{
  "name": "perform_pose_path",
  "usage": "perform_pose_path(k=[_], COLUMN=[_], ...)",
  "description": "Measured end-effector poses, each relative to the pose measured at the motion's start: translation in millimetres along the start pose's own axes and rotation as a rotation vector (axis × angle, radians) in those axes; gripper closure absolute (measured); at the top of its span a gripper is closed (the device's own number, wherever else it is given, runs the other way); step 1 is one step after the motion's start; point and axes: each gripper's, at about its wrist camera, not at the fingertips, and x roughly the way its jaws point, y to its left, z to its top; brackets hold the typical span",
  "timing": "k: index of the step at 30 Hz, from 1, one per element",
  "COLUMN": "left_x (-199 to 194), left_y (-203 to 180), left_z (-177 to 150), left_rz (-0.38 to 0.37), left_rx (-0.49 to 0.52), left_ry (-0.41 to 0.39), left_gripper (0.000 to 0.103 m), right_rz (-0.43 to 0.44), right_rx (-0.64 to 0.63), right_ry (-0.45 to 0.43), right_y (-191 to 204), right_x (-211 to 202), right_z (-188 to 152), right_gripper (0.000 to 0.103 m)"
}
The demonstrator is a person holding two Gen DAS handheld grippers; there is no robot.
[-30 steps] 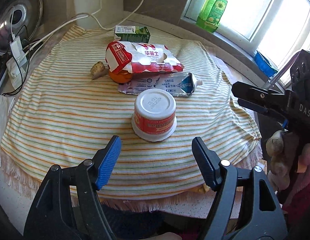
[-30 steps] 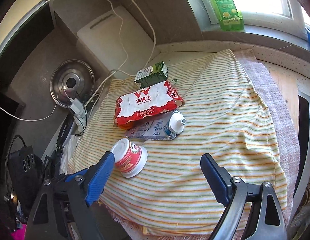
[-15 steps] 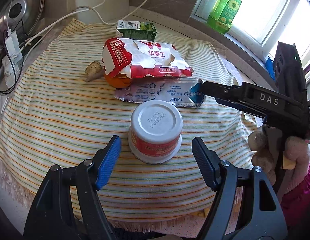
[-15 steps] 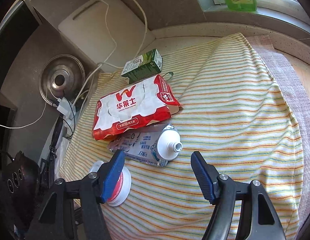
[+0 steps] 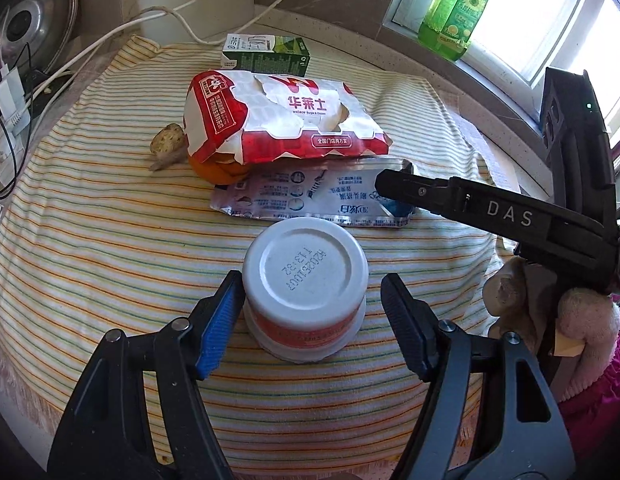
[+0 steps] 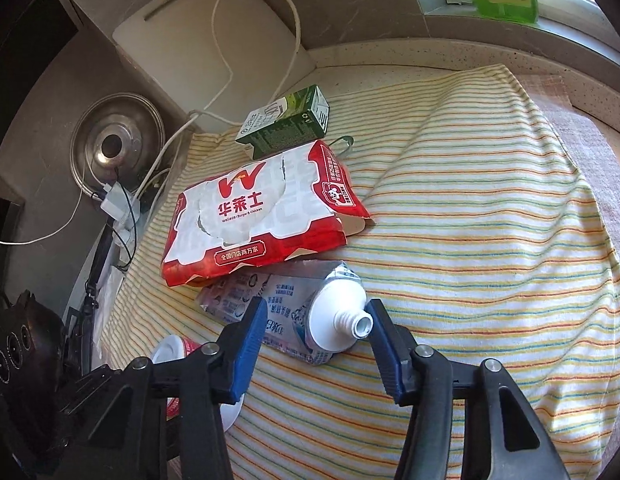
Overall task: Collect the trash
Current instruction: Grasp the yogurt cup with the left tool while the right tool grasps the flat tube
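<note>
An upturned white cup with a red band stands on the striped cloth. My left gripper straddles it, jaws closing. The left pad is at the cup's wall and a small gap shows at the right pad. A flattened toothpaste tube lies beside the cup, its white neck between the jaws of my right gripper, which are closing and look not clamped. The left wrist view shows the right gripper reaching the tube. The cup is half hidden behind a finger.
A red-and-white paper food bag lies behind the tube, over an orange peel, with a brown scrap at its left. A green carton sits further back. Cables, a charger, a pot lid and a white board line the left; green bottles stand on the sill.
Both grippers came forward and down over the cloth. The left one now flanks the cup. The right one moved onto the tube's neck and its jaws narrowed.
</note>
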Motion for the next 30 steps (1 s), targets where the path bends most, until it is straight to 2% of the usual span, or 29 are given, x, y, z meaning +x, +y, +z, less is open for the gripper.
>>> perform_pose_path(k=[1, 3, 6, 12, 30], left_x=[1, 3, 3, -5, -53], left_y=[0, 2, 6, 7, 24], left_z=[0, 1, 1, 2, -8], left_rz=[0.002, 0.001, -0.01, -0.023, -0.043], left_rx=[0.001, -0.005, -0.016, -0.007, 0.007], left_ry=[0.002, 0.005, 0.001, -0.012, -0.08], left_gripper=[0.034, 0.038, 0.039, 0.039, 0.04], right_rz=[-0.003, -0.018, -0.036, -0.038, -0.103], right_rx=[-0.005, -0.022, -0.027, -0.015, -0.075], right_ry=[-0.002, -0.004, -0.002, -0.027, -0.201], right_y=[1, 2, 1, 1, 21], right_x=[0, 2, 4, -4, -78], right_z=[0, -1, 0, 3, 1], right_gripper=[0.052, 0.063, 0.073, 0.074, 0.075])
